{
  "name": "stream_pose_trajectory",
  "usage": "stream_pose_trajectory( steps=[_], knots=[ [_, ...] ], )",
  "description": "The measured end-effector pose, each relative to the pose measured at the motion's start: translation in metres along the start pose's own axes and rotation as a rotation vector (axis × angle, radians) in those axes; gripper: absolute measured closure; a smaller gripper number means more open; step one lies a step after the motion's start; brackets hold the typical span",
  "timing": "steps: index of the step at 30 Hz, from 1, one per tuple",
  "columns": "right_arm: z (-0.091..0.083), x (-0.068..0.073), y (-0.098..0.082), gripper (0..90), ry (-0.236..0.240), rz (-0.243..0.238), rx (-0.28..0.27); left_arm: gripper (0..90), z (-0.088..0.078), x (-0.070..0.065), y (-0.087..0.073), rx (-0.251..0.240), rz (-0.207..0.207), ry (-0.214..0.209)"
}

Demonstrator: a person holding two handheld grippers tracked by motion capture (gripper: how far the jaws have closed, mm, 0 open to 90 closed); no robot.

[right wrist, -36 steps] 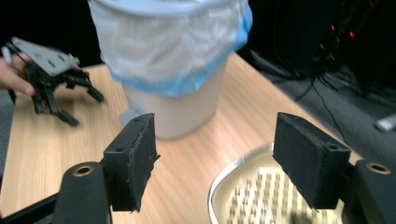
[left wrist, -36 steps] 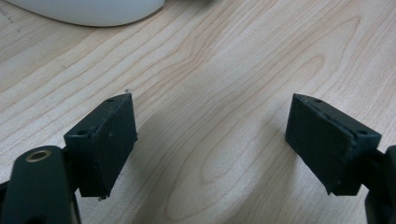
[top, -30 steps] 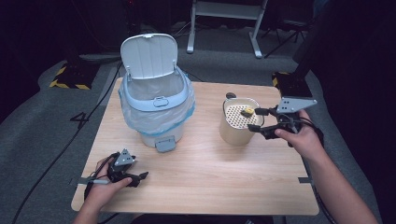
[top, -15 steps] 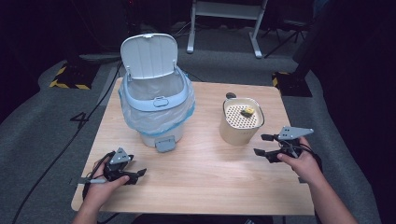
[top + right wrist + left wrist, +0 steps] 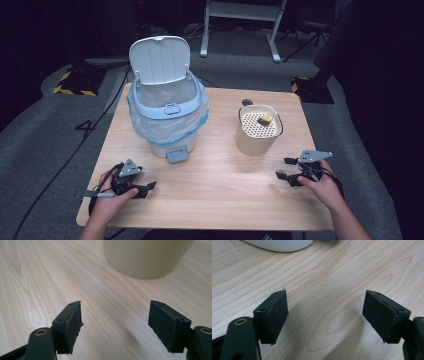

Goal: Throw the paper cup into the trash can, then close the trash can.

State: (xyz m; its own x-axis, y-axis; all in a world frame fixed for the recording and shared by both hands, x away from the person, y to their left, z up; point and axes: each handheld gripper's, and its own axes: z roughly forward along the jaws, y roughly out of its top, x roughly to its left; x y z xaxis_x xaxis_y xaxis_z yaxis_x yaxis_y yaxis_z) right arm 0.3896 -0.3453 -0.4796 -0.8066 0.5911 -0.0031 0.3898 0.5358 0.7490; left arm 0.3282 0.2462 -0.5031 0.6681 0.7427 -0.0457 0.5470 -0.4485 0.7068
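A white and pale blue pedal bin (image 5: pixel 167 117) stands on the wooden table (image 5: pixel 225 200) with its lid up and a clear bag lining it. To its right is a beige container (image 5: pixel 257 135) with a perforated top, and a small yellow piece (image 5: pixel 265 119) lies on that top. My right gripper (image 5: pixel 283 168) (image 5: pixel 115 322) sits low over the table, in front of and to the right of the container. Its jaws have just been opening and nothing is between them. My left gripper (image 5: pixel 146 189) (image 5: pixel 324 315) rests at the front left, open and empty.
The bin's foot pedal (image 5: pixel 177 155) juts toward me. The bin's white base (image 5: pixel 279 243) is at the top of the left gripper view, and the beige container's wall (image 5: pixel 145 257) lies just ahead of the right jaws. A metal stand (image 5: pixel 240 25) is on the floor behind the table.
My right hand has come down from beside the beige container's top to just above the table at the front right, and its jaws stand wider. The left hand has not moved.
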Motion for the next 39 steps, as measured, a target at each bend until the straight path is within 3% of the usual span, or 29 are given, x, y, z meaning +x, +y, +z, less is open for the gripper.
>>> stream_pose_trajectory(
  steps=[9, 16, 22, 26, 31, 39],
  knots=[
    [0.007, 0.002, -0.021, 23.7, -0.009, 0.005, 0.043, 21.1, 0.001, -0.001, 0.0, 0.0, -0.007, -0.01],
    [0.008, 0.002, -0.025, 21.1, -0.019, 0.013, 0.009, 20.5, 0.002, -0.002, 0.0, 0.006, 0.005, 0.009],
    [0.008, 0.001, -0.025, 20.9, -0.014, 0.015, 0.01, 21.3, -0.005, 0.0, 0.001, -0.046, -0.018, 0.0],
    [0.008, 0.002, -0.025, 20.8, -0.015, 0.015, 0.01, 23.5, -0.021, 0.003, 0.004, -0.095, -0.052, -0.031],
    [0.008, 0.001, -0.025, 20.8, -0.015, 0.015, 0.01, 27.1, -0.046, 0.009, 0.008, -0.161, -0.032, -0.082],
    [0.008, 0.001, -0.025, 20.7, -0.014, 0.016, 0.009, 28.5, -0.088, 0.023, 0.031, -0.266, -0.007, -0.099]
  ],
)
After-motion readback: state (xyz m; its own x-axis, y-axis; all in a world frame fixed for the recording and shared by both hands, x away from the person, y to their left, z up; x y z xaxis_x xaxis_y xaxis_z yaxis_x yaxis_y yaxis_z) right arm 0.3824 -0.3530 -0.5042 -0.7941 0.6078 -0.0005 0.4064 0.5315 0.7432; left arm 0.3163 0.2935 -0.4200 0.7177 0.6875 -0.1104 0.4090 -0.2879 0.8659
